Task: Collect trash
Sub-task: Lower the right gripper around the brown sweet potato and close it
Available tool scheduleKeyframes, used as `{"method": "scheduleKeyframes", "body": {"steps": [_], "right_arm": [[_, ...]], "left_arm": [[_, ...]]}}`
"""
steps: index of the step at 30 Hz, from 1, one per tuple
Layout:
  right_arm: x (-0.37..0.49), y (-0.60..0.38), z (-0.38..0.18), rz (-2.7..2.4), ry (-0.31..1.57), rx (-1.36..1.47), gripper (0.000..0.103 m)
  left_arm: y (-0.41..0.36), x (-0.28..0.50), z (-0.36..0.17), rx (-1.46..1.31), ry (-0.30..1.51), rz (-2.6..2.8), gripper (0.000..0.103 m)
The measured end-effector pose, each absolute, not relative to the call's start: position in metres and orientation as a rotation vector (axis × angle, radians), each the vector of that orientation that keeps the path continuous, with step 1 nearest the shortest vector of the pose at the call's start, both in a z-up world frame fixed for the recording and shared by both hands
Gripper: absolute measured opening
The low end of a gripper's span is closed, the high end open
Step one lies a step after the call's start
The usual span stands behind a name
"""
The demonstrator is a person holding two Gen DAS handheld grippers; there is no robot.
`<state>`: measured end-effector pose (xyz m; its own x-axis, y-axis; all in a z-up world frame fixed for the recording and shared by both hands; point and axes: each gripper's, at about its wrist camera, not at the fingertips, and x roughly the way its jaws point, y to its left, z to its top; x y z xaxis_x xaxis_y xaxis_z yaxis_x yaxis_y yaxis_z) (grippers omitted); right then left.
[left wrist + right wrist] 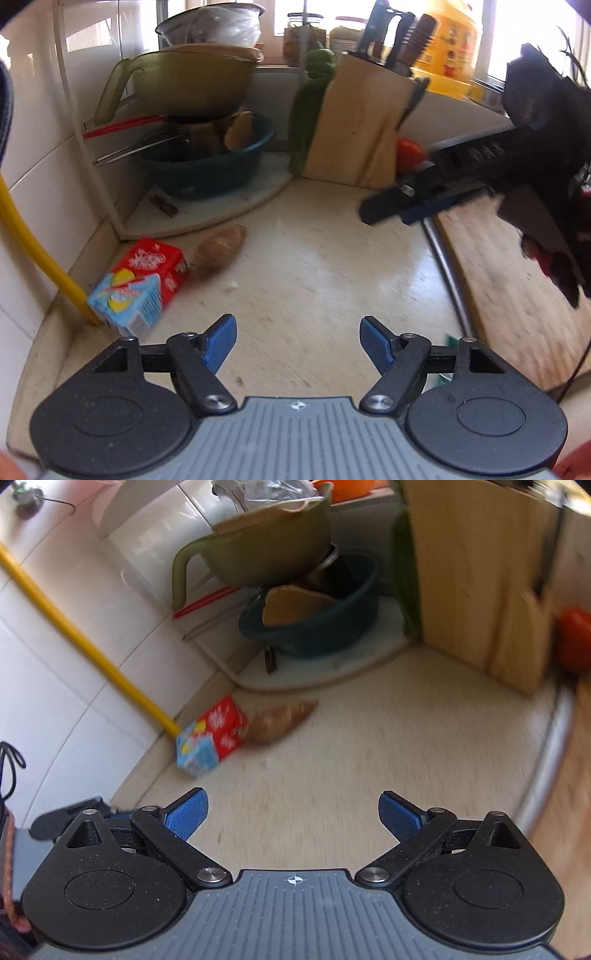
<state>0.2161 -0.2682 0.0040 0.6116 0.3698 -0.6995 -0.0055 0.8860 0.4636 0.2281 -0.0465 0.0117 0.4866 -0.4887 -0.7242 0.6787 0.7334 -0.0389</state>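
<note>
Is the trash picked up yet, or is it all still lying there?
Nothing looks collected yet. Both the left gripper and right gripper are open and empty. The red and blue carton and the brown scrap beside it still lie on the counter, waiting to be grabbed.

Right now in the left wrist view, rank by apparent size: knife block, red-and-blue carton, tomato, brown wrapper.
1. knife block
2. red-and-blue carton, though it lies nearer the camera, so true size is unsure
3. brown wrapper
4. tomato, partly hidden behind the block

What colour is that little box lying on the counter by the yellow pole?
The box is red with a light blue end, clearest in the left wrist view.
</note>
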Motion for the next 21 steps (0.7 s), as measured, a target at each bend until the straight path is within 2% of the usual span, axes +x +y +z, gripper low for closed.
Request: {"method": "scheduleKeyframes", "body": {"steps": [2,8,12,17,21], "right_arm": [[0.243,-0.26,0.005,0.242,0.884,0.373,0.1],[0.307,-0.204,-0.004,0.446,0.856,-0.234,0.1],[0.332,-0.165,-0.02,0.616,0.86,-0.538,0.1],[0.371,-0.134,-0.038,0.742,0.89,-0.603,0.1],[0.387,-0.121,-0.056,0.775,0.945,-0.623,0.093]], "left_arm": [[-0.05,0.241,0.009,0.291,0.771,-0.72,0.071],[-0.043,0.266,-0.003,0.257,0.82,-0.726,0.071],[-0.022,0.271,-0.015,0.142,0.889,-0.742,0.071],[0.004,0.279,-0.028,0.001,0.949,-0.727,0.071],[0.015,0.284,-0.032,-0.023,0.951,-0.716,0.071]]}}
